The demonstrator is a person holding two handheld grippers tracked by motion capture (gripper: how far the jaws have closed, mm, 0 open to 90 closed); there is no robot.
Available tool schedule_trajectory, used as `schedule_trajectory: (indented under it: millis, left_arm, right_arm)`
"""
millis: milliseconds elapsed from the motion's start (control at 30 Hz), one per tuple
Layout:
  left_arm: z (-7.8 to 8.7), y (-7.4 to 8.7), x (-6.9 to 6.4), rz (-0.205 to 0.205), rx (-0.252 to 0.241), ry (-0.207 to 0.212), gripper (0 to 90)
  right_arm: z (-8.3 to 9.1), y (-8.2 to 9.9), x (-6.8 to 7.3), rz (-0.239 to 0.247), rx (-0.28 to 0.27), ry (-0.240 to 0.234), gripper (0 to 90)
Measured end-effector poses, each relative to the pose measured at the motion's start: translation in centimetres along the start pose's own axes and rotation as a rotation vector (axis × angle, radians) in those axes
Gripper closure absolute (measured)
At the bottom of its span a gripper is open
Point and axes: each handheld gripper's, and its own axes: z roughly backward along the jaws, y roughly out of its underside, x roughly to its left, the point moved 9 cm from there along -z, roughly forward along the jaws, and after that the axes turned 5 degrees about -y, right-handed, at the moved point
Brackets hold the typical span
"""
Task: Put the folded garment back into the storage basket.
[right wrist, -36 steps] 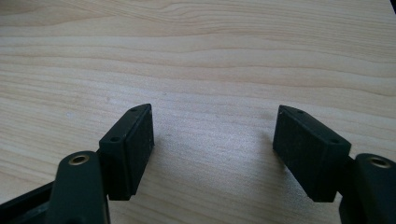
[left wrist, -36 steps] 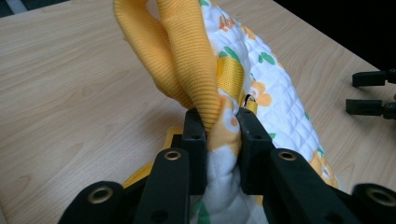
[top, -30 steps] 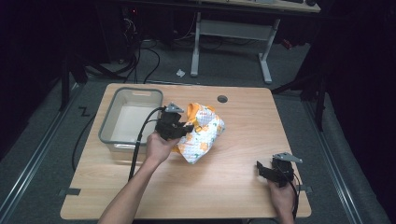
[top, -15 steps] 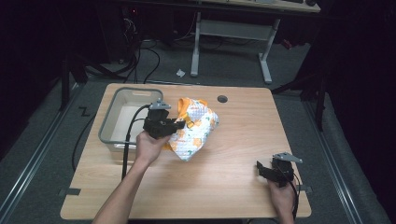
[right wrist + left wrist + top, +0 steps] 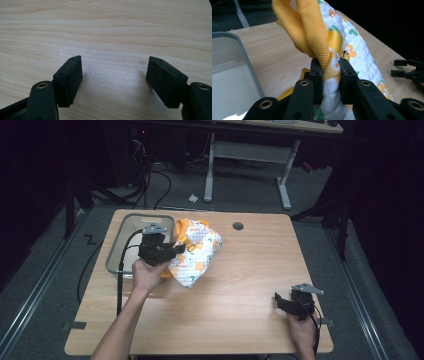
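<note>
A quilted white cloth item with orange flowers and orange ribbed trim (image 5: 197,251) hangs from my left gripper (image 5: 176,248), lifted off the table beside the grey bin (image 5: 116,251). In the left gripper view the two black jaws pinch a bunch of that fabric (image 5: 329,53), with the ribbed orange edge folding up over them; the gripper (image 5: 329,68) is shut on it. My right gripper (image 5: 279,301) rests low at the table's front right, jaws wide apart. Bare wood lies between its pads (image 5: 71,80), and the gripper (image 5: 115,75) is open.
The grey bin's inside (image 5: 229,82) looks bare and pale, just left of the held cloth. A round cable hole (image 5: 238,226) sits near the table's far edge. Beyond the table stand a desk frame (image 5: 245,155) and cables on a dark floor.
My left hand has carried the cloth item leftward and a little up, from the table's middle to the bin's right rim. The right hand has kept still.
</note>
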Motion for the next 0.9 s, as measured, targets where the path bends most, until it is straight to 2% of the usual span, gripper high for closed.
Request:
schedule_trajectory:
  millis: [200,467,900]
  left_arm:
    - [0.3,-0.1,0.5,0.010,-0.009,-0.010,76.1]
    - [1.8,-0.1,2.1,0.034,-0.033,-0.055,76.1]
    - [3.1,-0.1,4.5,0.084,-0.062,-0.101,76.1]
  right_arm:
    - [0.0,0.0,0.0,0.000,0.000,0.000,29.5]
    - [0.0,0.0,0.0,0.000,0.000,0.000,29.5]
    - [0.0,0.0,0.0,0.000,0.000,0.000,29.5]
